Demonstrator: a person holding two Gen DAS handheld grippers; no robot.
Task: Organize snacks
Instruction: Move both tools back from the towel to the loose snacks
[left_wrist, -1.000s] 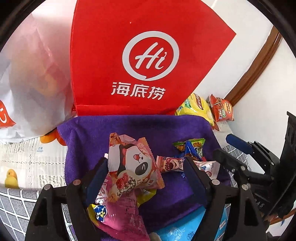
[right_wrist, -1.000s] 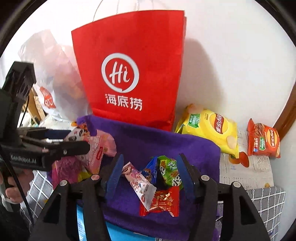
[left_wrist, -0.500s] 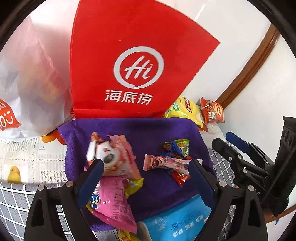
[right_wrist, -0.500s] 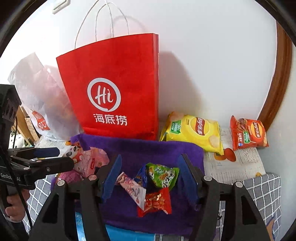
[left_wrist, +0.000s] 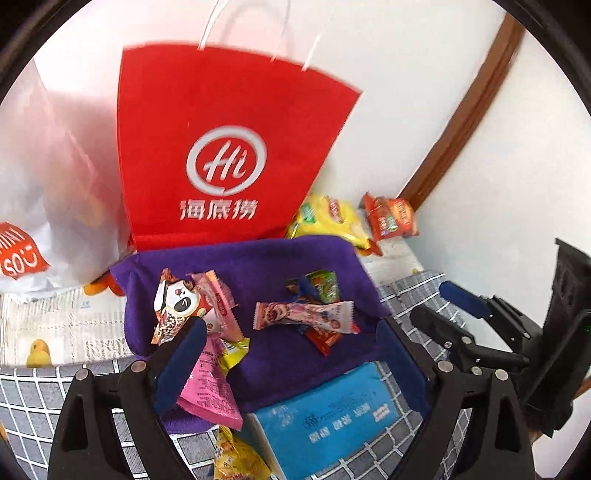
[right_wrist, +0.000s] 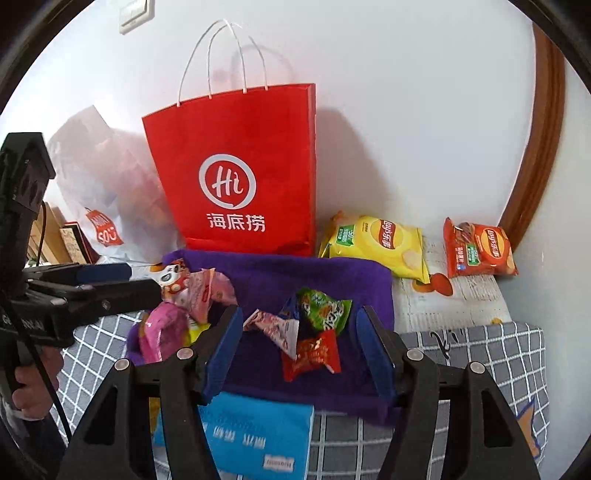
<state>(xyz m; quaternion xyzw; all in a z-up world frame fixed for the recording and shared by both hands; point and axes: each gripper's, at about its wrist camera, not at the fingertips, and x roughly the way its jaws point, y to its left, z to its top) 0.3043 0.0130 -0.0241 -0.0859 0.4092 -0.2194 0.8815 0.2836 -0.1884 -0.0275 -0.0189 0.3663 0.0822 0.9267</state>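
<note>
Purple cloth (right_wrist: 332, 273): sorting mat, gathering small sweets centrally.
Left gripper (left_wrist: 291, 354): spread wide, holding nothing, above pink packets (left_wrist: 207, 391).
Right gripper (right_wrist: 299, 350): half-spread, empty, framing red candy (right_wrist: 314, 354).
Red bag (right_wrist: 243, 173): upright far behind, likely destination.

White wall (right_wrist: 406, 110), brown wooden trim (right_wrist: 543, 147) at right; light switch (right_wrist: 135, 14) upper left; grey checked covering (right_wrist: 480, 354)
</note>
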